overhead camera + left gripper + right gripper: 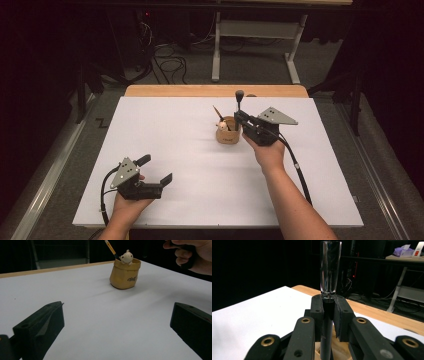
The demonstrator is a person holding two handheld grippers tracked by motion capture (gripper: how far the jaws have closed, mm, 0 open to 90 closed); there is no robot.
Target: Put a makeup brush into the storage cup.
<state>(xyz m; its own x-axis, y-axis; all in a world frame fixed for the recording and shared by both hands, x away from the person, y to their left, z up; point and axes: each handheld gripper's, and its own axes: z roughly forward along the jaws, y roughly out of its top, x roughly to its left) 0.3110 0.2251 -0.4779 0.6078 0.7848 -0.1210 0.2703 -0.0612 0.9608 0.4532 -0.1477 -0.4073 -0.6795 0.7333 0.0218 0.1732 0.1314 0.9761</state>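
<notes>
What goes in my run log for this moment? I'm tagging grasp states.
right claw: shut on pen, upright over holder | left claw: open, holds nothing, low over white table | pencil: in holder

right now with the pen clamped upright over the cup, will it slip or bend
The pen looks rigid, so probably no bending. Its smooth round barrel might slide in the right tool, which pinches a narrow band. It hangs above the cup, so a slip would likely drop it in.

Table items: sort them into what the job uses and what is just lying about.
In use: pen clamped upright in right gripper; tan holder below it; pencil and small figure inside.
Lying about: open left gripper, idle; white desk frame, cables behind.
</notes>
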